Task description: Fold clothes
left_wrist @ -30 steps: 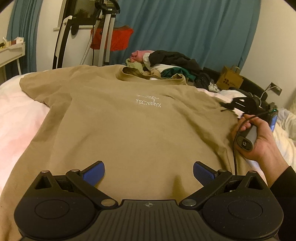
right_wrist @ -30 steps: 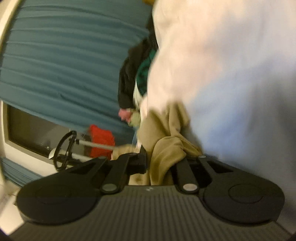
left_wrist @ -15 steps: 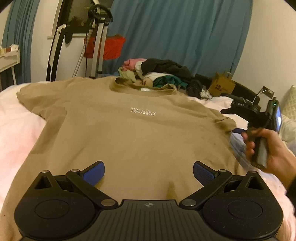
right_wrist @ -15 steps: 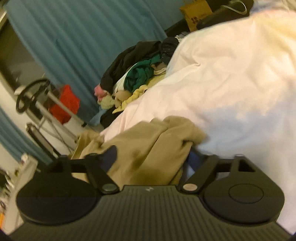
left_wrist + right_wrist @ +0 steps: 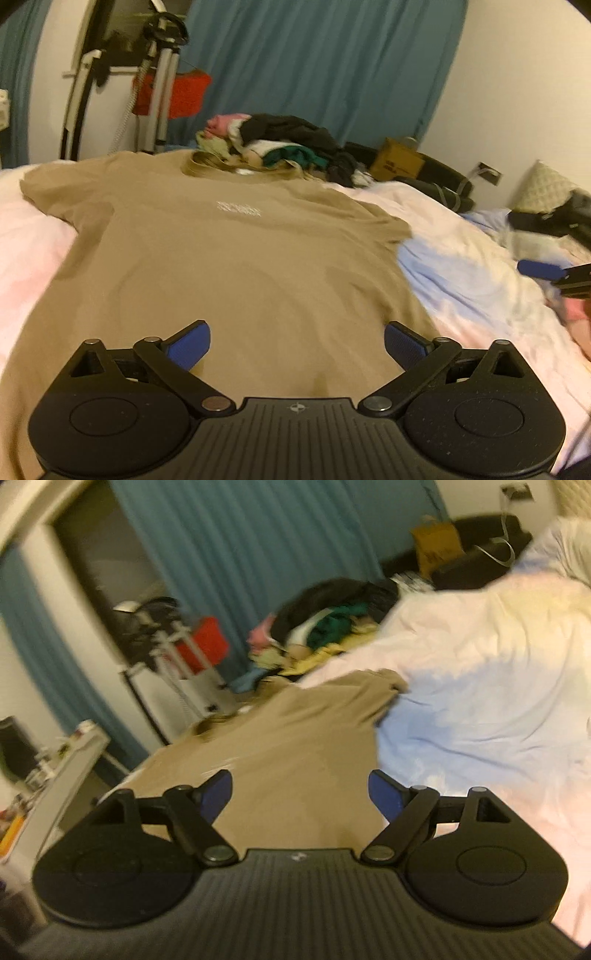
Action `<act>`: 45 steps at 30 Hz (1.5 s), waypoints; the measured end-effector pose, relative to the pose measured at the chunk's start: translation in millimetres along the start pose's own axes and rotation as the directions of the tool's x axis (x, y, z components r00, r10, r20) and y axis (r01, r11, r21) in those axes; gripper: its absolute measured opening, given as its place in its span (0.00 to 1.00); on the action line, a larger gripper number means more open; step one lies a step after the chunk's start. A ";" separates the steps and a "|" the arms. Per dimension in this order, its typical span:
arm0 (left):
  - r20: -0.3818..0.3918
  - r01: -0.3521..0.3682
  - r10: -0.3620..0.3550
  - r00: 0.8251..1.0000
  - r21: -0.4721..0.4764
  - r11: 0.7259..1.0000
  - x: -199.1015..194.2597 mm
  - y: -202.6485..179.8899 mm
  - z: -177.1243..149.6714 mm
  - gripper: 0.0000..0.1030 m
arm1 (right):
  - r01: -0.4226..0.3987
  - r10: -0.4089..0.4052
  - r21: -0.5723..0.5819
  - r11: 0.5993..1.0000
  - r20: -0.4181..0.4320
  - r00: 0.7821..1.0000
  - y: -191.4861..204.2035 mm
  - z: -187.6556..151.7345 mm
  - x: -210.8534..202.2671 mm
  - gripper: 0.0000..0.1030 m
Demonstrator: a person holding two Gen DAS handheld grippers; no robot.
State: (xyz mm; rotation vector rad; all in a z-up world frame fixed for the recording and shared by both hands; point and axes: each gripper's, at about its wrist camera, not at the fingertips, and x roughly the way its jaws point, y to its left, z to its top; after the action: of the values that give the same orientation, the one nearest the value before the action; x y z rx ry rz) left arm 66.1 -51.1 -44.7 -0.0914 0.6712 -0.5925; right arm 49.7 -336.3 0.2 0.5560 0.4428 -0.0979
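Left wrist view first: the left gripper [image 5: 297, 341] hangs low over the hem end of a tan T-shirt [image 5: 229, 258], its blue pads spread wide with nothing between them. The shirt lies face up and flat on the bed [image 5: 472, 258], collar far from the camera, both sleeves out to the sides; spread like this, it looks ready for a first fold rather than part-folded. A pile of other clothes [image 5: 280, 140] sits beyond the collar, probably waiting their turn. At the right edge, a blue fingertip of the right gripper [image 5: 543, 269] shows above the bedding, well clear of the shirt.

Right wrist view: the right gripper [image 5: 300, 794] is also spread apart and empty, tilted and aimed across the shirt's right side, with the right sleeve [image 5: 384, 686] slightly bunched ahead of it. That heading suits taking hold of the sleeve or side edge next, though blur hides whether the pads touch cloth.
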 end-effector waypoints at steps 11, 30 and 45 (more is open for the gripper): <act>-0.278 0.291 -0.264 0.923 0.060 0.955 39.4 -77.0 -37.1 0.69 | -0.027 -0.001 0.194 0.981 0.143 0.990 -52.3 -31.3 -97.4 0.82; -0.482 0.352 -0.244 0.841 0.147 0.924 111.4 -178.1 -68.0 0.14 | -0.050 0.019 0.271 0.961 0.117 0.993 -78.0 -40.8 -74.5 0.82; -0.267 0.159 -0.101 0.958 0.204 0.966 59.4 -131.3 0.4 0.86 | -0.273 0.221 0.178 0.946 0.264 0.939 -60.0 -43.9 -81.9 0.82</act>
State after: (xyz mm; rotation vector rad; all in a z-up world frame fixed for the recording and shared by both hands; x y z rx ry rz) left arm 39.5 -192.8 -42.8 0.1549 0.8469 -0.8129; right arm -53.2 -366.2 -27.1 0.7966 0.1216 0.0309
